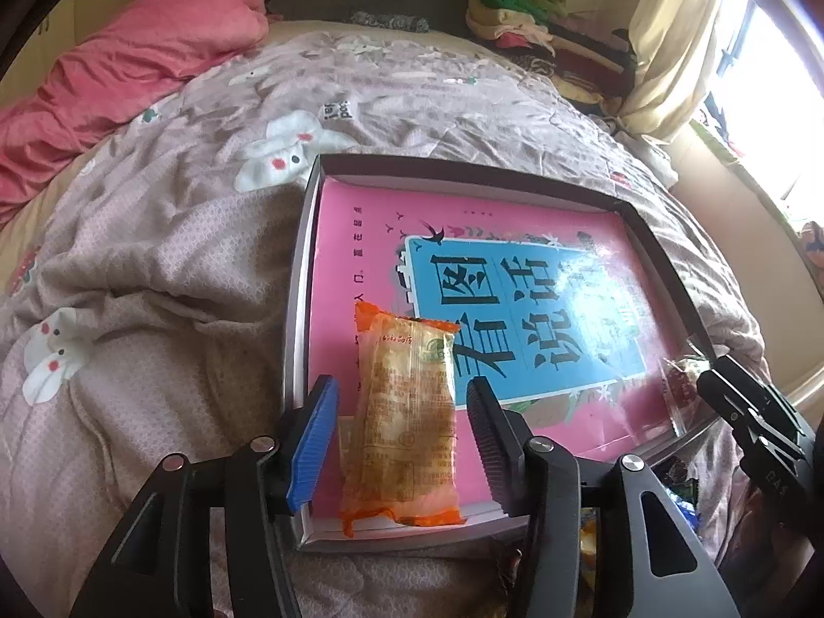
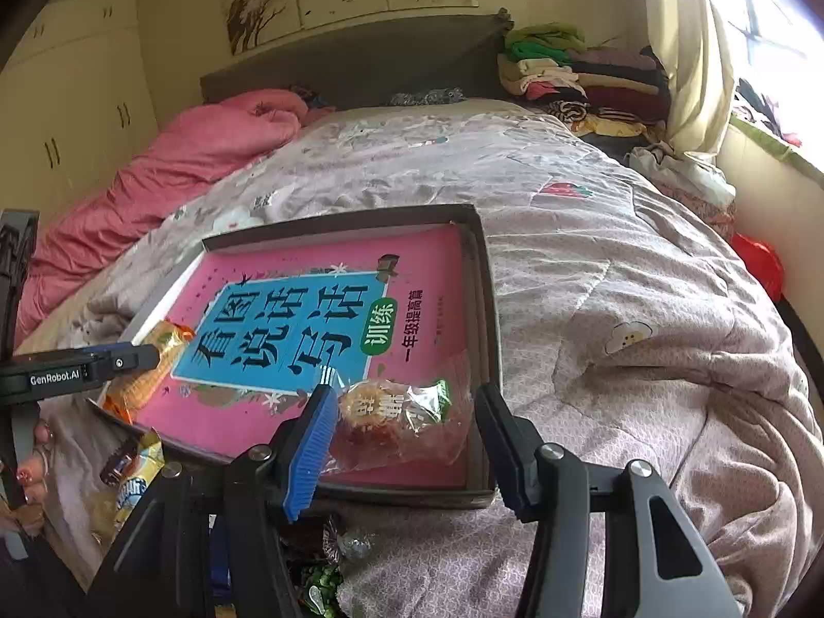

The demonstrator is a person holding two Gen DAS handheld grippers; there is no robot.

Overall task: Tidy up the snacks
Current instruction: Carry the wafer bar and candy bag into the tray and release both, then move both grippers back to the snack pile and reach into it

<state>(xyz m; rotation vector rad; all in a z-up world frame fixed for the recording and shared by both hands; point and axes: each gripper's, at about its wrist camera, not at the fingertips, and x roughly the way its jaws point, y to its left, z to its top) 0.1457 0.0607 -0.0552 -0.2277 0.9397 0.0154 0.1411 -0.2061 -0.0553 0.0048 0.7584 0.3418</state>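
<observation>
Your orange snack packet (image 1: 401, 422) lies flat on the pink book (image 1: 566, 412) between your left gripper's (image 1: 401, 443) parted, untouching fingers; its print is unreadable.

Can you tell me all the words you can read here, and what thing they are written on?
"看图说话写话" on the blue panel of the pink book.
"训练" on the book's green badge.
"一年级提高篇" beside that badge, small.
"GenRobot.AI" on the left gripper.
Orange snack packet: fine print, too small to read.
Clear snack packet: two large characters, too blurred to read.
</observation>
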